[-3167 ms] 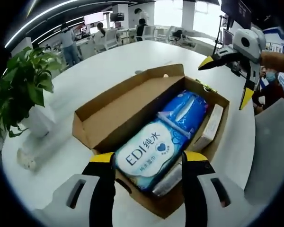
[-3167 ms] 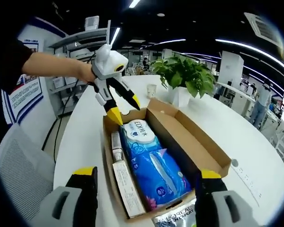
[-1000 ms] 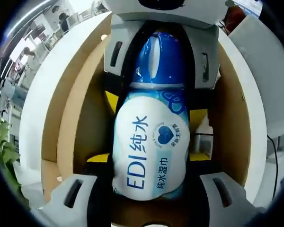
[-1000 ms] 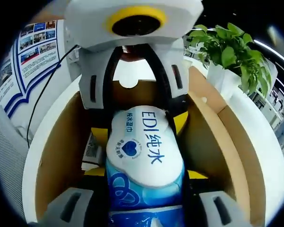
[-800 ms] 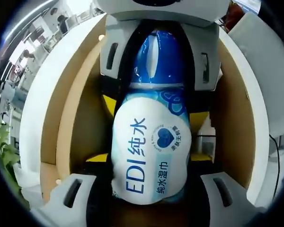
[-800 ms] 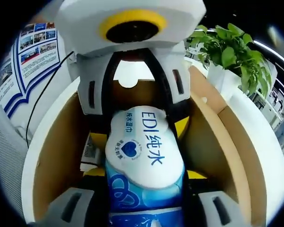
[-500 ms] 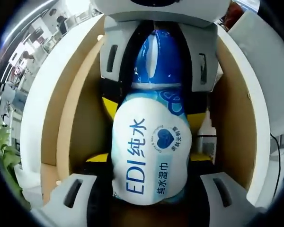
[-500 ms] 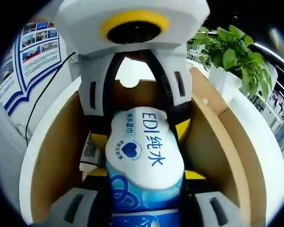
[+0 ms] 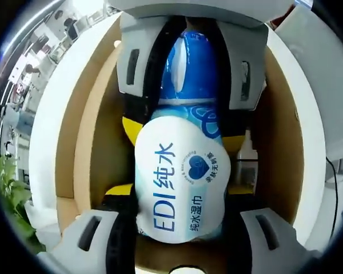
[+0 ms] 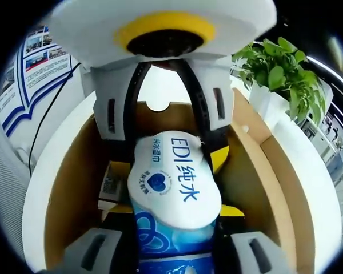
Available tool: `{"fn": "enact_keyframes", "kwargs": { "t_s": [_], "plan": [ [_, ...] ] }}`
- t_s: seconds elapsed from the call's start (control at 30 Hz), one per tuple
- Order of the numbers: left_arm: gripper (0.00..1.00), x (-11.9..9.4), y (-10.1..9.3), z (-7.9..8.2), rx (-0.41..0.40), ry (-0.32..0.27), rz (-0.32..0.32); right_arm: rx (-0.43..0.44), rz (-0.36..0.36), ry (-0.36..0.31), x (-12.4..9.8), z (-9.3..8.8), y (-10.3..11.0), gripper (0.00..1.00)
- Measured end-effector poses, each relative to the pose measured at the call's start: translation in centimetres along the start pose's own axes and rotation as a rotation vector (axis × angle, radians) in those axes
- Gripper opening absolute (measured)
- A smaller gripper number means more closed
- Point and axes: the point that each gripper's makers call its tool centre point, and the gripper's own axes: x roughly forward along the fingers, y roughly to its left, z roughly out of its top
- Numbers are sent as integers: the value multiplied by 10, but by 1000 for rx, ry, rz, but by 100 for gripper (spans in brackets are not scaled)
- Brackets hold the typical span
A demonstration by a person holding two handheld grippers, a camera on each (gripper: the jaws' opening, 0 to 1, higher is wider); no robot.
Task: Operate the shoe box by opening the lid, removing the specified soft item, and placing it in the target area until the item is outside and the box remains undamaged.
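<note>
A blue and white pack of wet wipes (image 9: 180, 188) marked "EDI" lies lengthwise in the open brown cardboard box (image 9: 97, 131). My left gripper (image 9: 180, 191) grips its white near end, a yellow-tipped jaw pressed on each side. My right gripper (image 9: 183, 134) comes in from the opposite end and clamps the blue half. In the right gripper view the same pack (image 10: 174, 188) sits between my right gripper (image 10: 174, 210) at the bottom and my left gripper (image 10: 171, 160) from the top, inside the box (image 10: 74, 182). The pack's underside is hidden.
A small white carton (image 9: 247, 165) lies along one box wall beside the pack; it is also seen as a carton (image 10: 113, 182) in the right gripper view. The box rests on a round white table (image 9: 46, 114). A potted plant (image 10: 280, 74) stands beyond the box. A poster wall (image 10: 34, 68) is behind.
Since 3.2 s ago both grippers have gone down into the box and closed on the pack's two ends. Over the last second both views shift slightly and the box walls look a little lower.
</note>
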Motion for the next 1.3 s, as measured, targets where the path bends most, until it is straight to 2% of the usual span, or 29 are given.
{"fn": "enact_keyframes", "kwargs": {
  "t_s": [0.47,0.83,1.03,1.3],
  "plan": [
    [59,-33,4,14,17,7,25,-26,-19,-43,-30,24,-4,45],
    [59,-67,7,35,52,17,58,-41,-51,-64,-64,42,-7,45],
    [59,-85,10,51,70,12,83,-52,-75,-68,-86,50,-10,45],
    [58,-99,6,81,72,-16,99,-72,-83,-66,-119,47,-10,45]
  ]
}}
